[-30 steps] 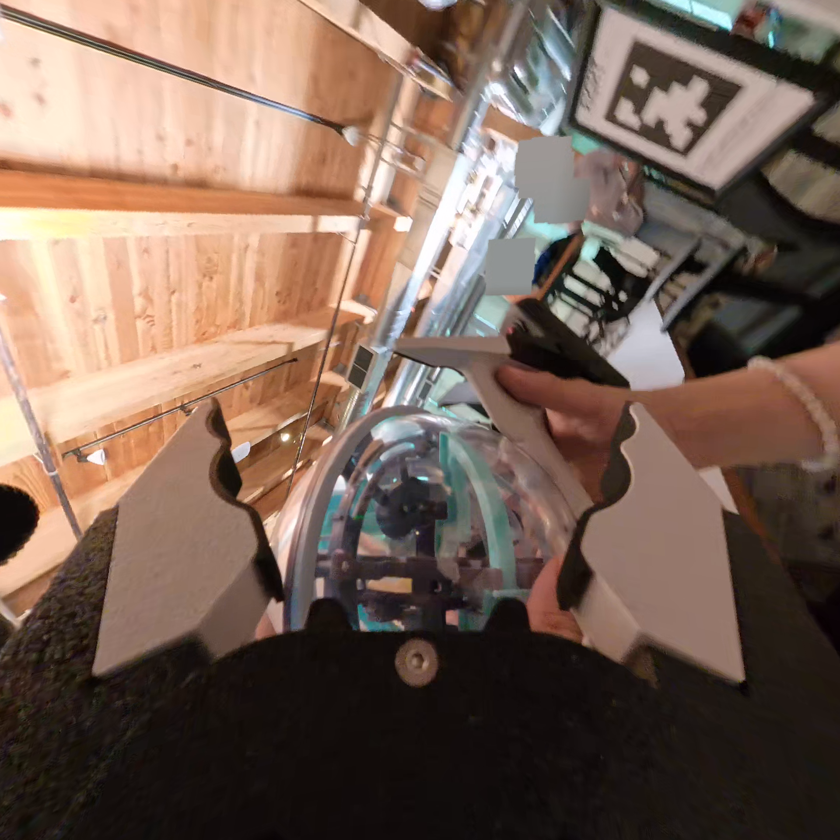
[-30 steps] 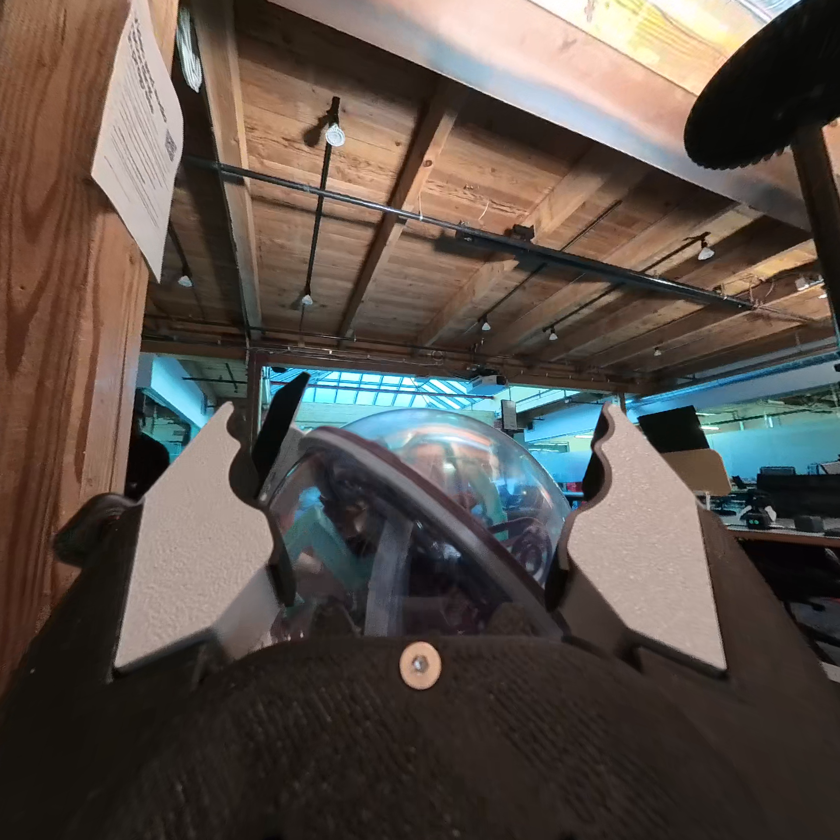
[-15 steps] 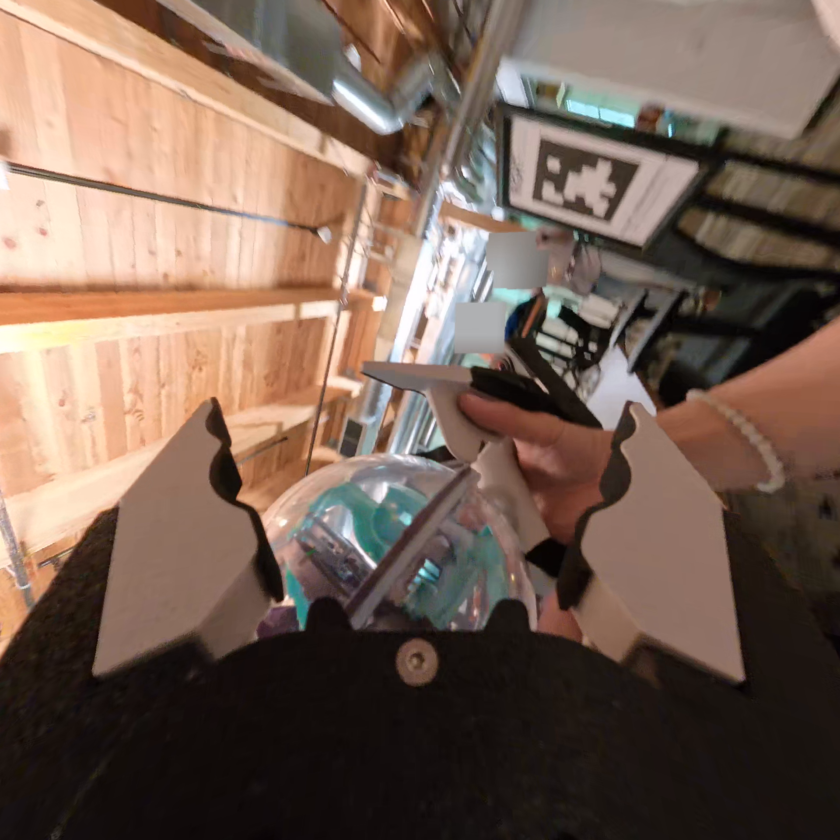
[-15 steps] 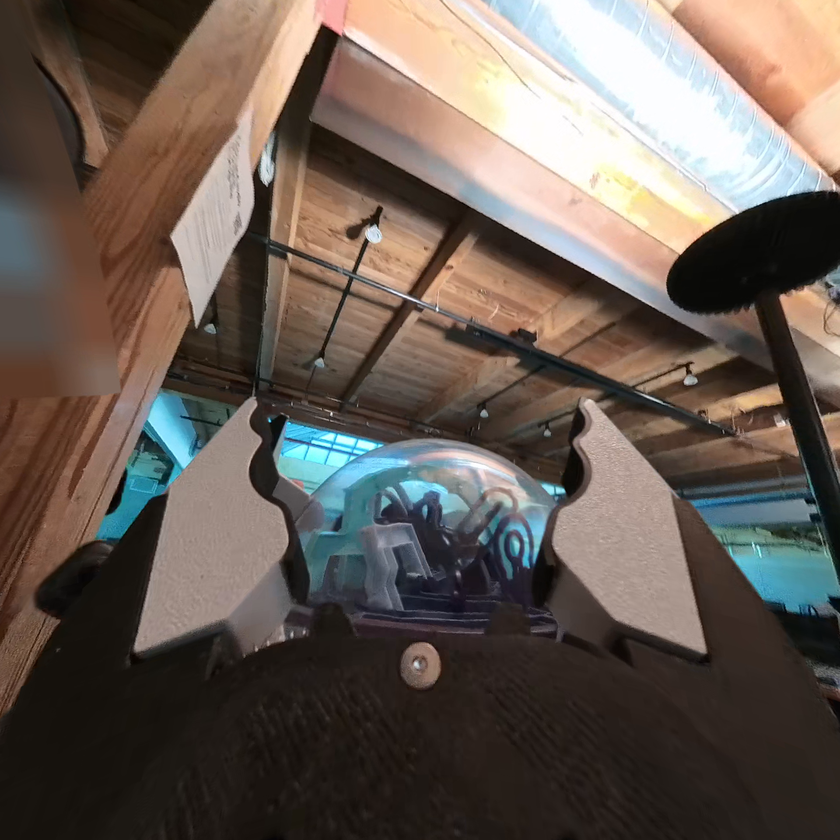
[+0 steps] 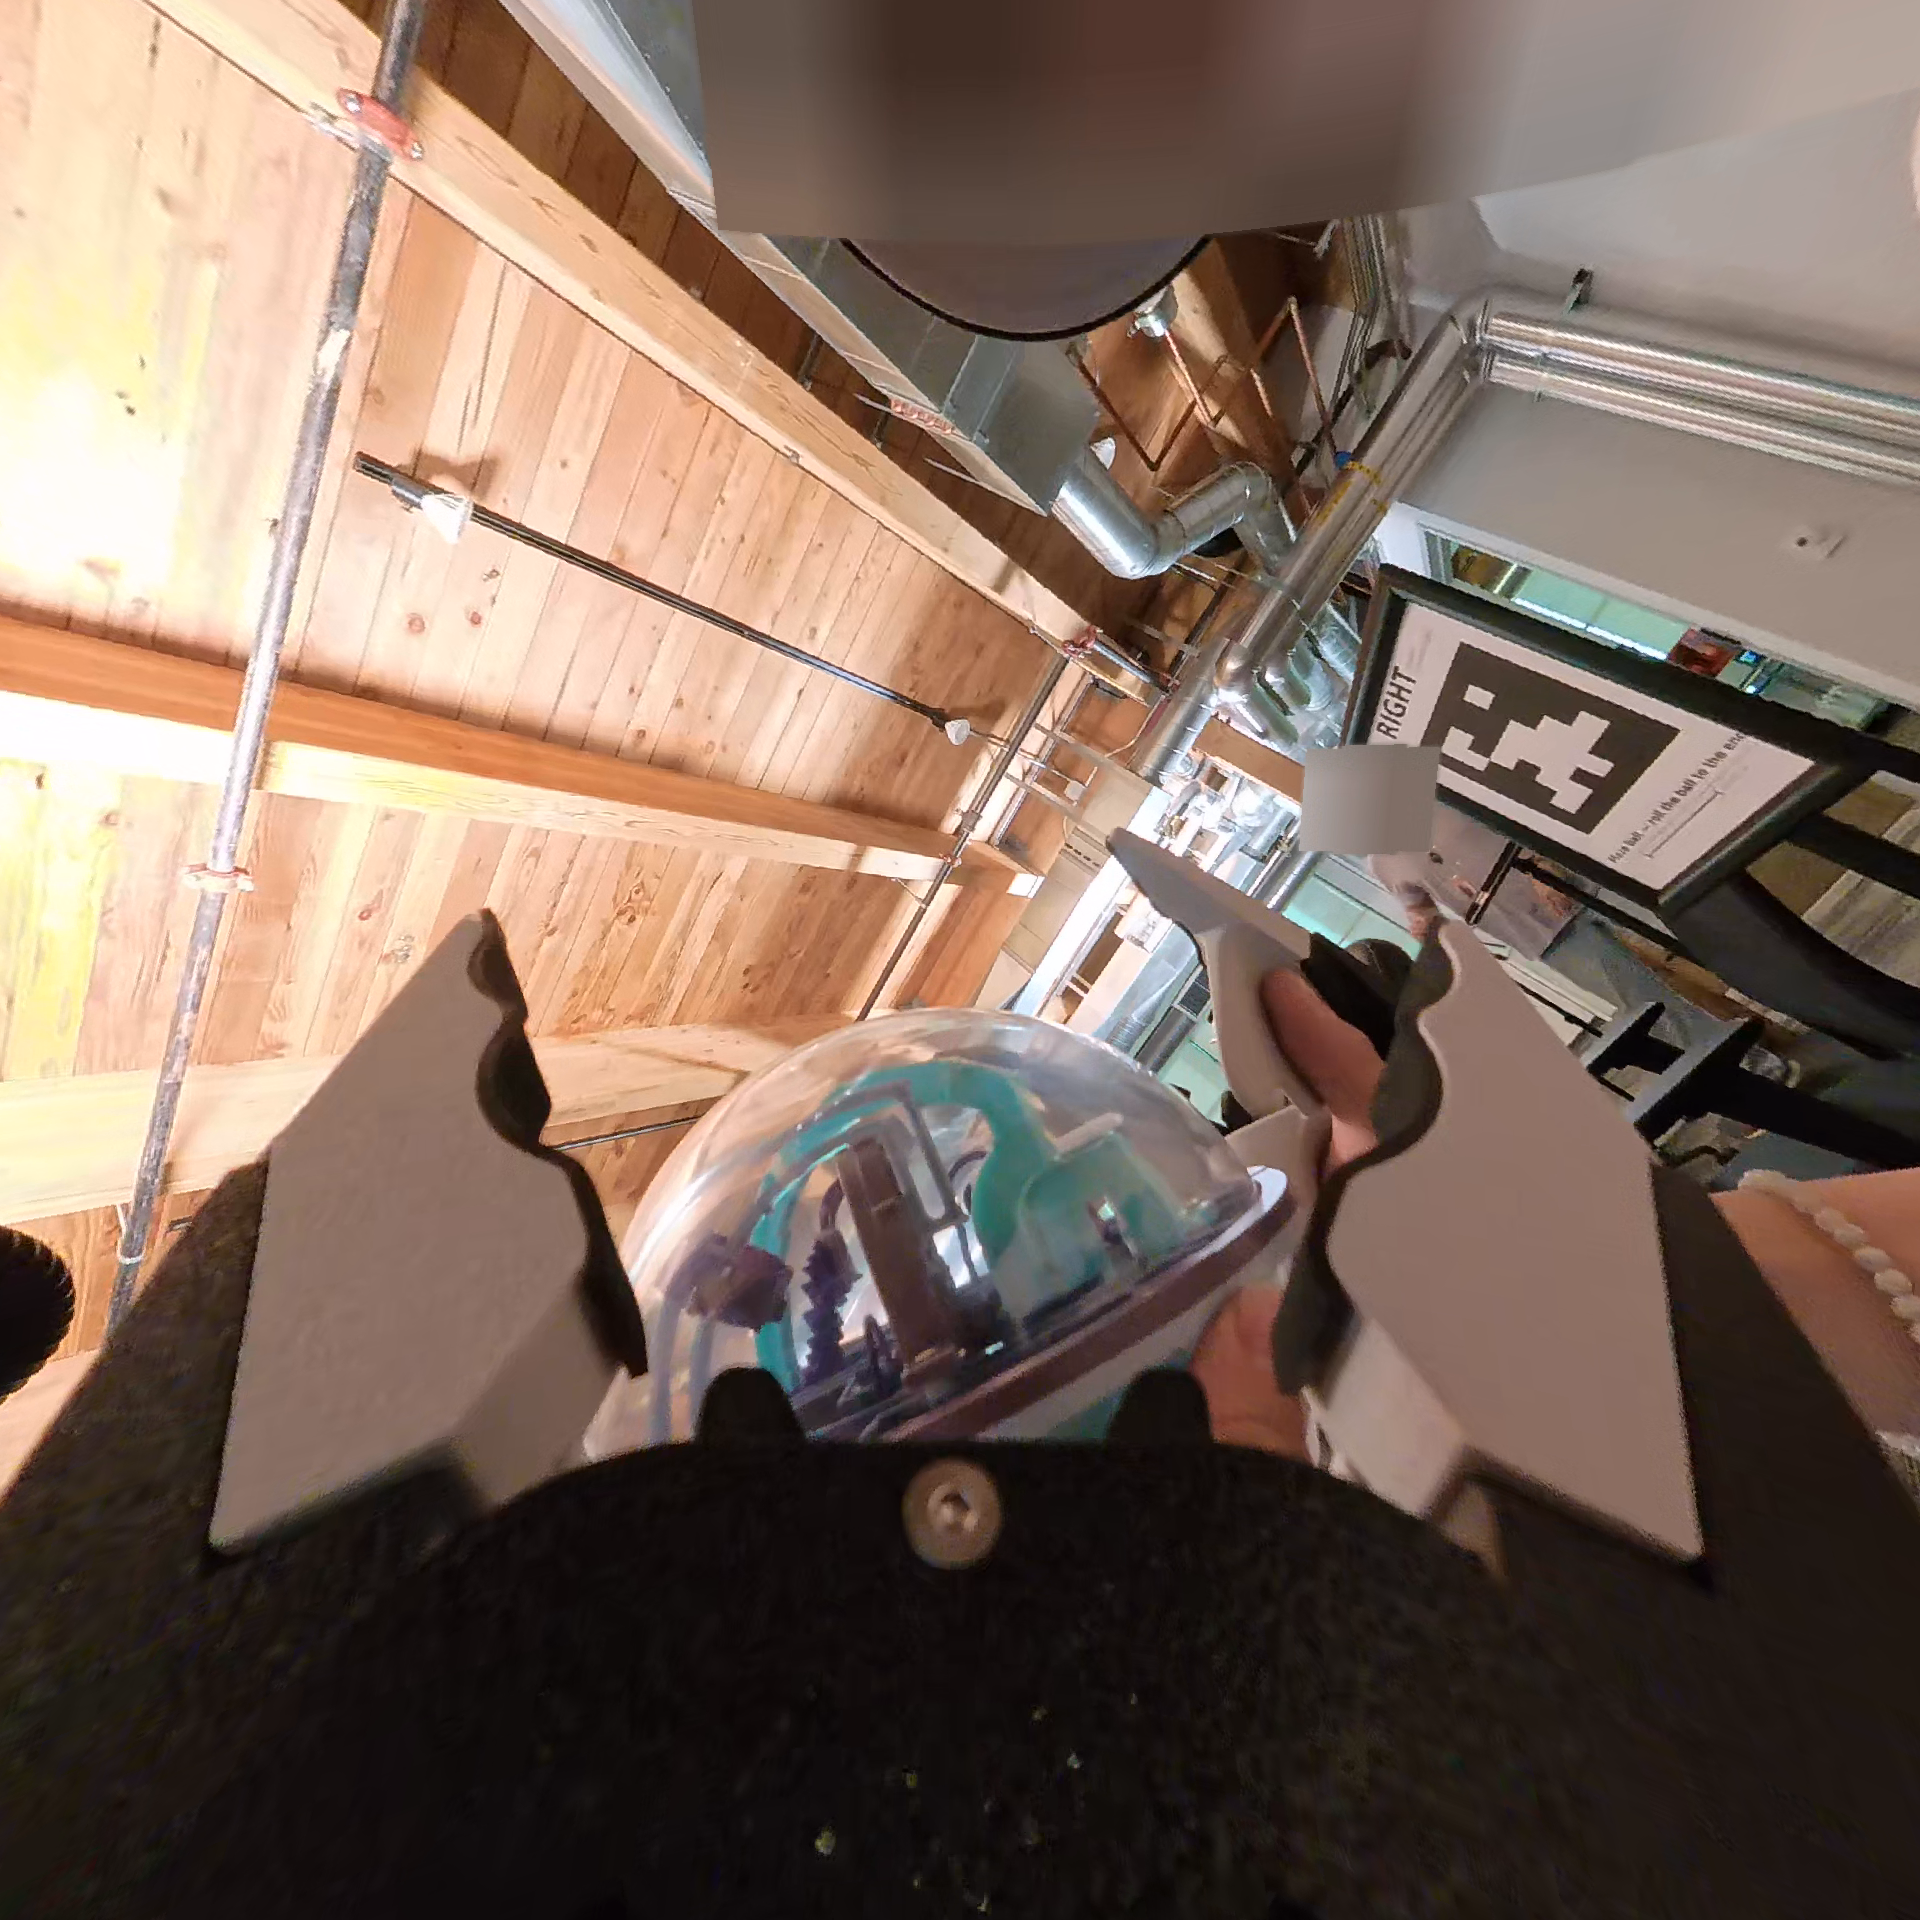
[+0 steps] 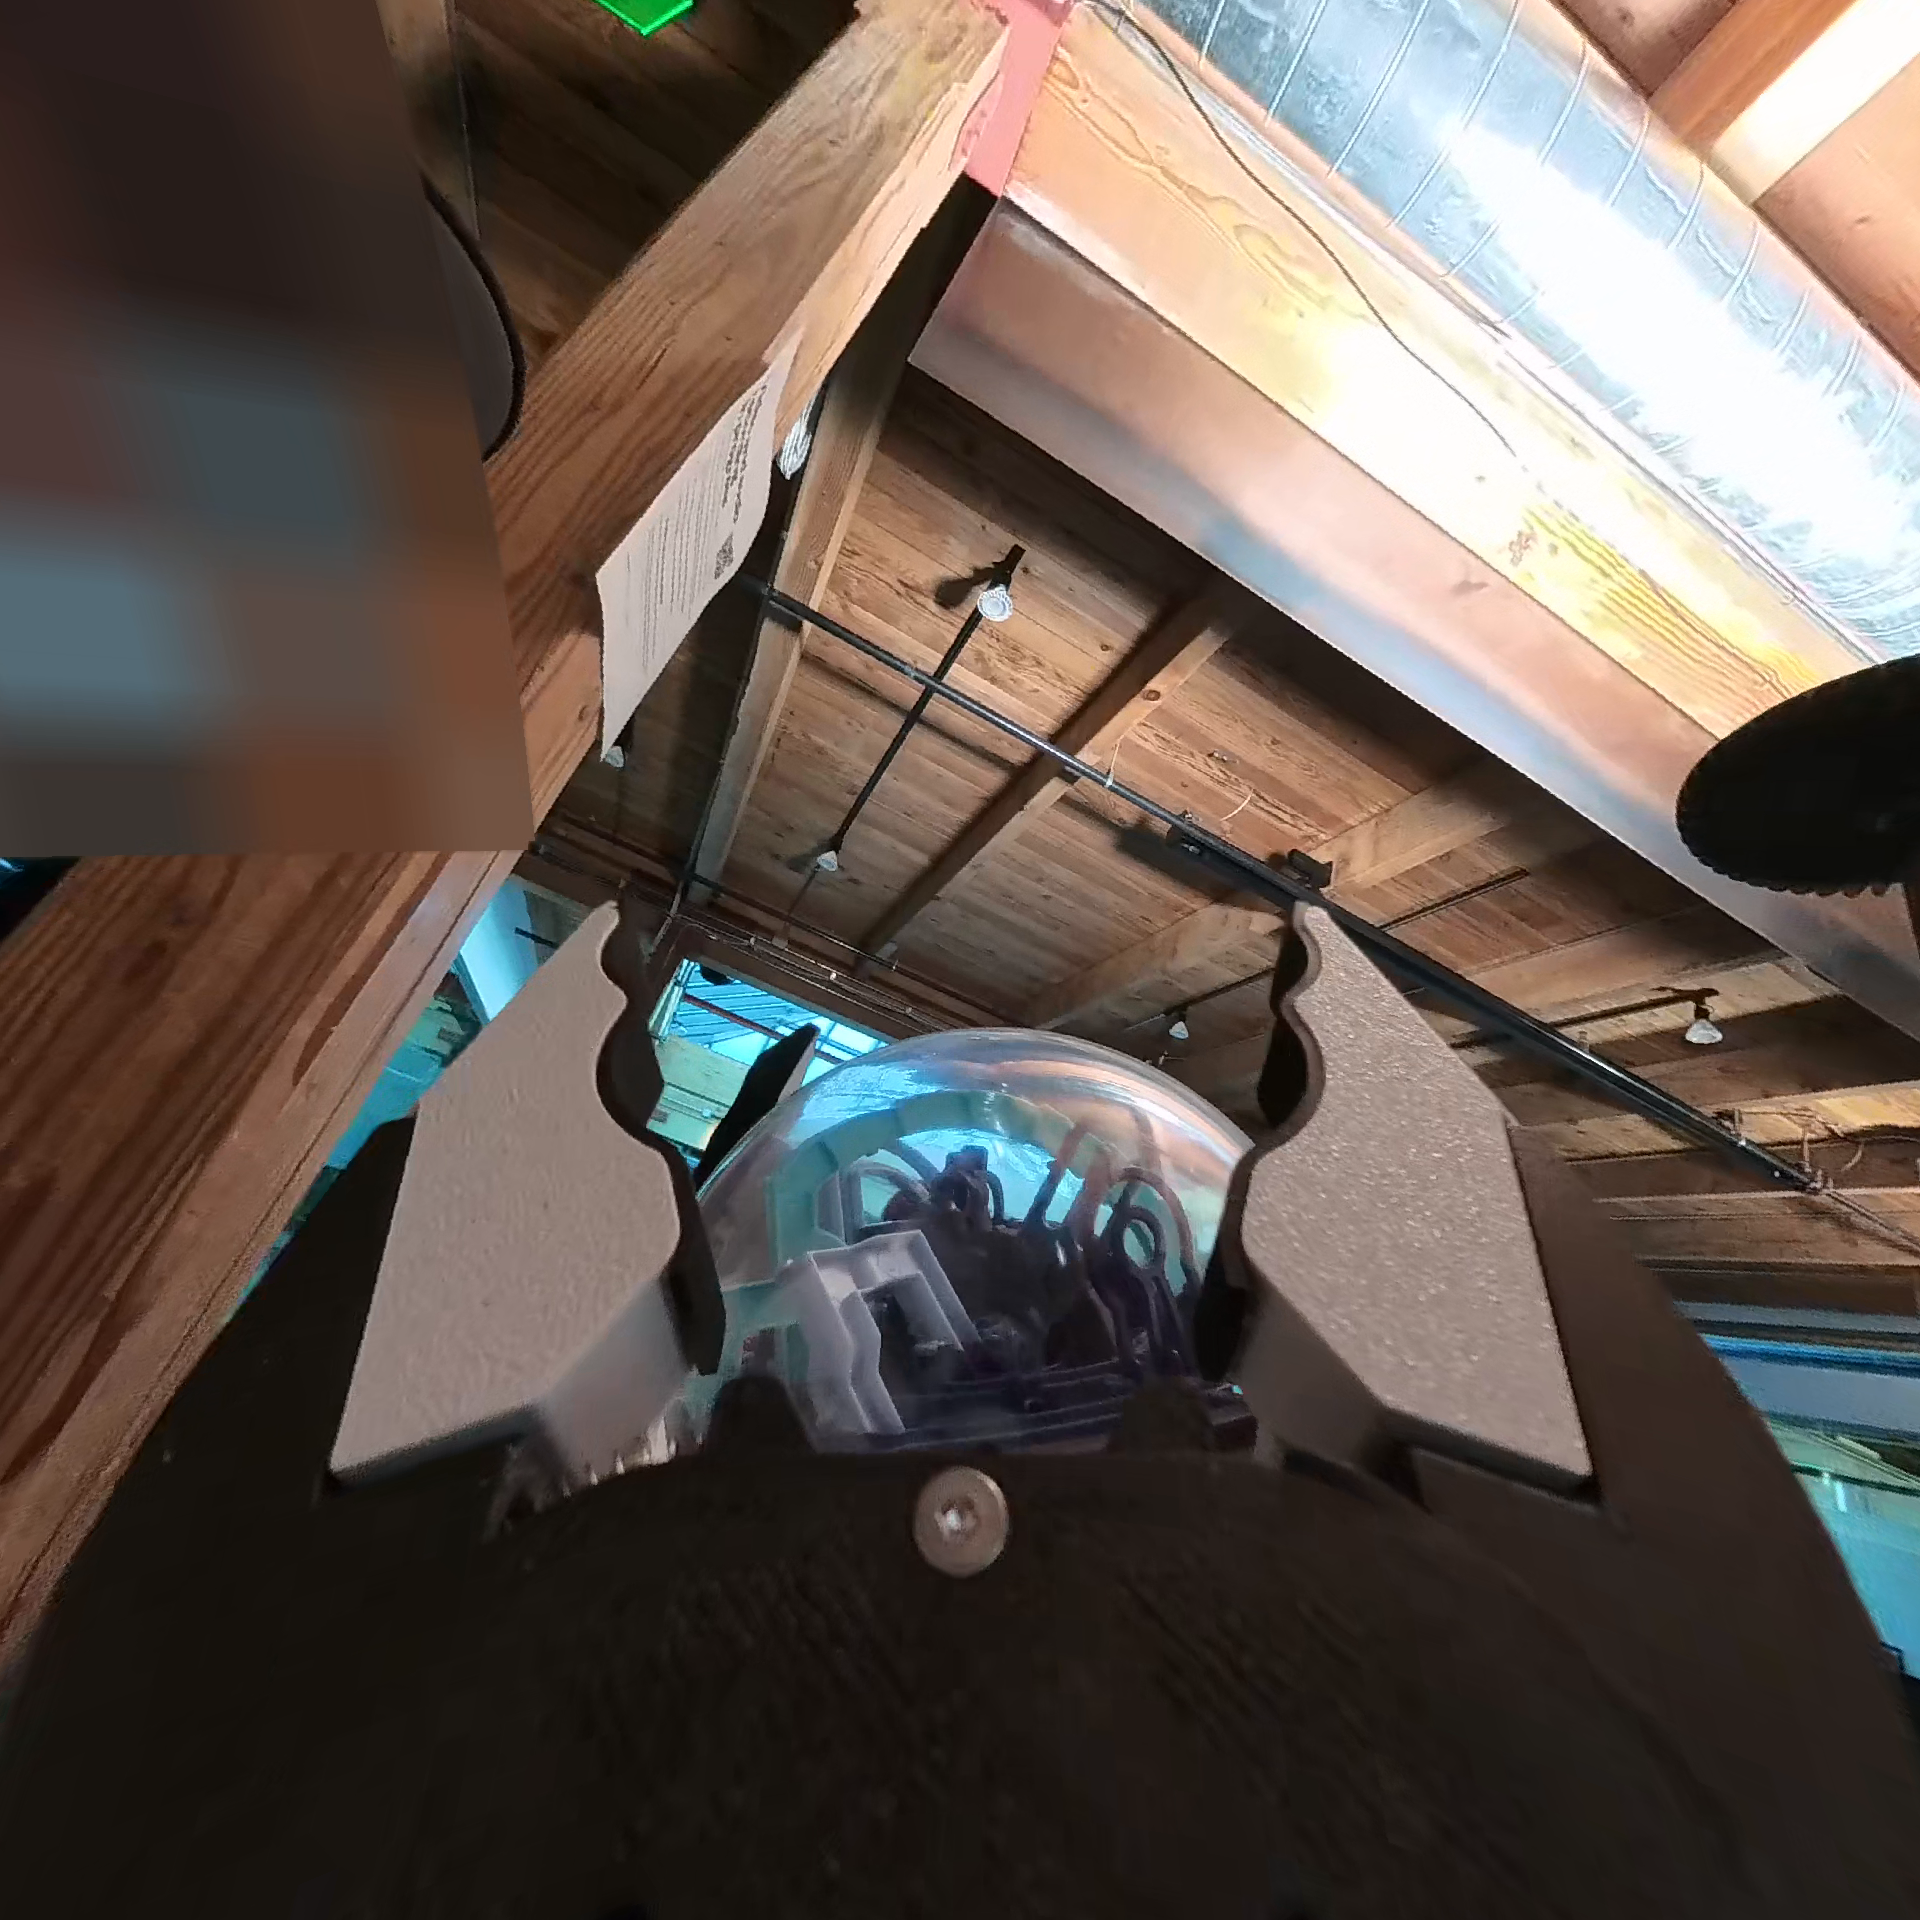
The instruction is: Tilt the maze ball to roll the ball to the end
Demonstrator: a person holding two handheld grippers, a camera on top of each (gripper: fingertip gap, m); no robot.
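Two grippers: both cradle one maze ball (image 5: 940, 1216), raised toward the wooden ceiling (image 5: 623, 623)
Left gripper (image 5: 961, 925): fingers wide apart — sphere nested low between them; pad contact cannot be told
Right gripper (image 6: 951, 920): fingers (image 6: 1382, 1195) close against the dome's flanks, seemingly clamped
Why: likely a hold from two sides, so wrist rolls tilt the tracks
Inner ball: not discernible

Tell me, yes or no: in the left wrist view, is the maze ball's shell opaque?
No. The maze ball has a clear dome, and the teal and purple track pieces inside show through it.
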